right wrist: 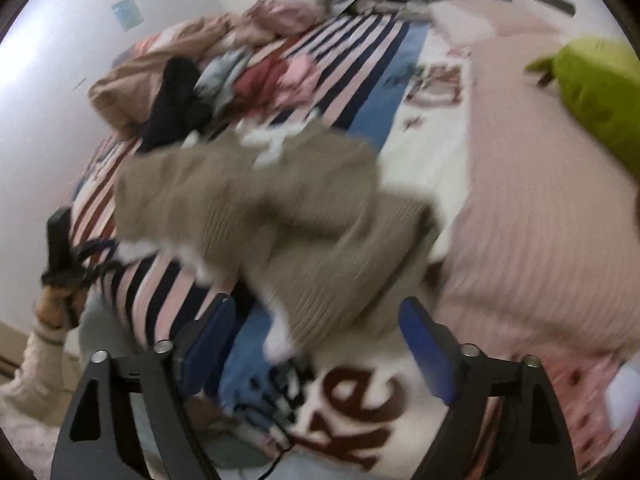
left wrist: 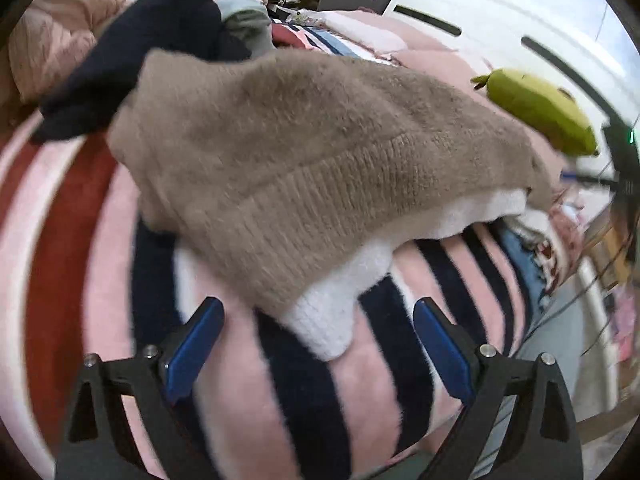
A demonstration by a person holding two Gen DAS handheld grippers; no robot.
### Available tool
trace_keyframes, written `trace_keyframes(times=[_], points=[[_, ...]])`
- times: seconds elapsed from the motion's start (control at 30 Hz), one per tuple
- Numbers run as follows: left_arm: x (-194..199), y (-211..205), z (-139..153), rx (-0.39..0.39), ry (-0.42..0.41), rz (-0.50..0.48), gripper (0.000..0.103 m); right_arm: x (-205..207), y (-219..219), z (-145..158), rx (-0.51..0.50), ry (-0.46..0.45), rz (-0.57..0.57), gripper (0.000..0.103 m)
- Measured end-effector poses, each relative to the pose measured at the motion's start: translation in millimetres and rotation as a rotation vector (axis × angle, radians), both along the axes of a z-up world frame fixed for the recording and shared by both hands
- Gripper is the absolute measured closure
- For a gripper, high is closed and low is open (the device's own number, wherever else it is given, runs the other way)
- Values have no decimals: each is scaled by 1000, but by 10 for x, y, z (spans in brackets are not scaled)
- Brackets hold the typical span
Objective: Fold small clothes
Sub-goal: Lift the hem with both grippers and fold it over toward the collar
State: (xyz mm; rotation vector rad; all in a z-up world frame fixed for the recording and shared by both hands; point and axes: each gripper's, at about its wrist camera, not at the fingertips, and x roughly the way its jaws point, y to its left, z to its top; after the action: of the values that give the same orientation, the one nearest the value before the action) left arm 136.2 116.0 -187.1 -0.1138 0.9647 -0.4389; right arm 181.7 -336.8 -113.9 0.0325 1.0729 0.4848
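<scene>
The sweater (left wrist: 288,168) lies crumpled on the striped bed (left wrist: 248,392) — soft, light, floppy knit, best pinched at the ribbed hem. Both hand-held grippers, left (left wrist: 318,354) and right (right wrist: 316,354), stand apart, empty.

Right gripper (right wrist: 318,338) gapes above tan garment (right wrist: 280,216); striped blanket (right wrist: 168,292) beneath

Big brown letters are printed on the white blanket (right wrist: 420,184) on the bed. Only "e", and maybe "k" before it, can be read close by. The letters farther away are too blurred.
</scene>
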Motion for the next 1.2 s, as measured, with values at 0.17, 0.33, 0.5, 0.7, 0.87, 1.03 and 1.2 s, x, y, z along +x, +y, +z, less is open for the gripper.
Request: trace_keyframes(times=[0.17,0.33,0.5,0.7,0.87,1.03,1.2], points=[[44,-87,-64,-48,20,15,45,-94,130,-557,70,57,-6,20],[55,-103,97,-103,8,18,95,-5,301,-763,229,51,-22,75],[38,12,646,-169,-117,10,96,102,325,-284,286,-102,-11,97],[485,119,1358,-178,-266,85,96,576,242,287,267,-226,-93,98],[1262,124,1498,-101,-289,143,96,1256,101,492,209,-255,-205,99],[2076,12,1203,-16,-228,167,93,2046,99,306,127,-204,-264,99],[2353,131,964,15,-187,235,38,2401,74,-78,46,-99,-313,57]])
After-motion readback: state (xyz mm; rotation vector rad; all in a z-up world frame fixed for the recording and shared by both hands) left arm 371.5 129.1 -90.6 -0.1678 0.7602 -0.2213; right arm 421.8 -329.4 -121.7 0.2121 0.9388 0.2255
